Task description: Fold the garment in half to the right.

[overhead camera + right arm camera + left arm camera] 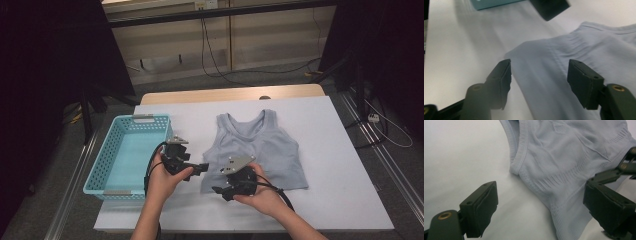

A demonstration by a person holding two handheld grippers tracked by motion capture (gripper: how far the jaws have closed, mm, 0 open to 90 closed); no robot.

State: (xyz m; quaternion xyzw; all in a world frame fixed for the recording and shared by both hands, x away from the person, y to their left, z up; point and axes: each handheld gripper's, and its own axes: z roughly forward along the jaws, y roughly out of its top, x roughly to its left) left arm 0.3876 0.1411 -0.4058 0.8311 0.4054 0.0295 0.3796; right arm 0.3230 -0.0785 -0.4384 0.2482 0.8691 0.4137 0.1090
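The grey top (pixel 257 150) lies flat on the white bench (pixel 340 200), neck away from me, which leaves its near hem and left side free to take. I have my right gripper (pixel 222 191) low at the near-left hem corner, jaws spread astride the fabric edge without pinching it, as I judge, ready to bite. My left gripper (pixel 202 167) waits beside the left edge, jaws wide and empty. The teal basket (pixel 107 165) sits to the left, likely where the top ends up.
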